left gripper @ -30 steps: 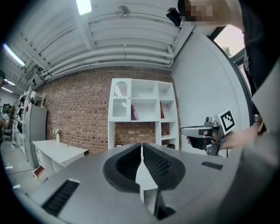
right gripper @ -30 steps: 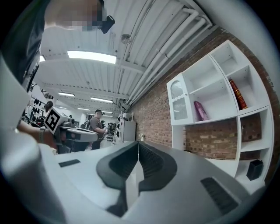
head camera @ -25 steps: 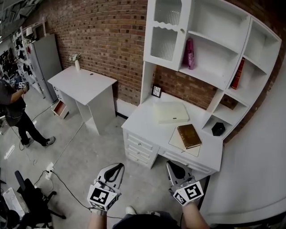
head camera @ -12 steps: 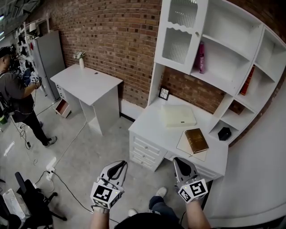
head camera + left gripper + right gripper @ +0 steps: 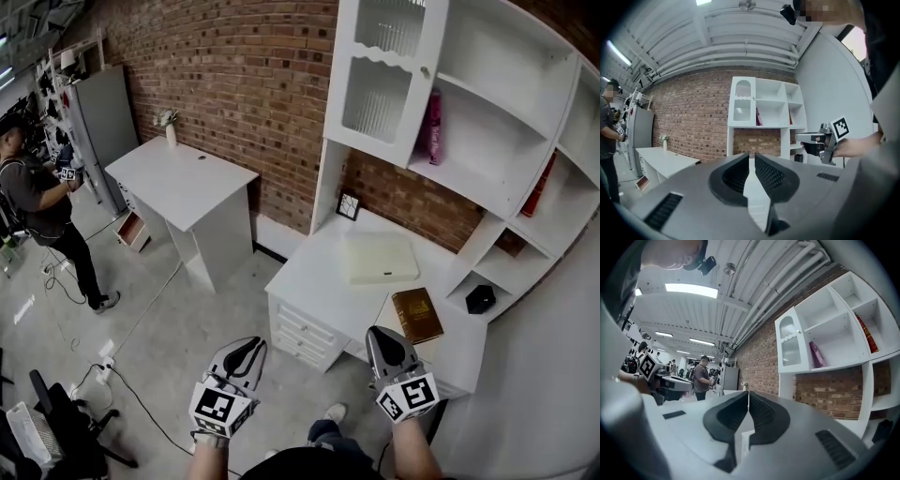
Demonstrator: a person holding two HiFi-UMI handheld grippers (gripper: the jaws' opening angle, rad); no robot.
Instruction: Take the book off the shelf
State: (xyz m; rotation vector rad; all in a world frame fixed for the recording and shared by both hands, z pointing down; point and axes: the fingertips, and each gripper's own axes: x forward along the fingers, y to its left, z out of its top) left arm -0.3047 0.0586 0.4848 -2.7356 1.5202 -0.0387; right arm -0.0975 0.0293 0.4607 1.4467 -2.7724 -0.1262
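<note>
A pink book [image 5: 432, 127] stands upright on the middle shelf of the white hutch [image 5: 487, 197], and a red book [image 5: 541, 185] leans in the right-hand compartment. A brown book [image 5: 417, 314] lies flat on the desk [image 5: 319, 272] below. Both grippers are held level over the floor in front of the desk, apart from all the books. My left gripper [image 5: 251, 345] [image 5: 752, 154] has just been opening; its jaws stand a narrow slit apart with nothing between them. The jaws of my right gripper [image 5: 380, 335] [image 5: 748, 393] meet, empty. The pink book [image 5: 815, 355] also shows ahead.
On the desk lie a flat white box [image 5: 380, 258], a small framed clock [image 5: 349, 205] and a black object [image 5: 480, 299]. A second white table [image 5: 183, 178] stands left. A person [image 5: 37, 206] stands far left by a grey cabinet [image 5: 94, 122]. Cables [image 5: 141, 394] cross the floor.
Both grippers and the head have moved closer to the desk, which now sits larger and nearer. The left jaws have parted by a slit. The person at far left has shifted.
</note>
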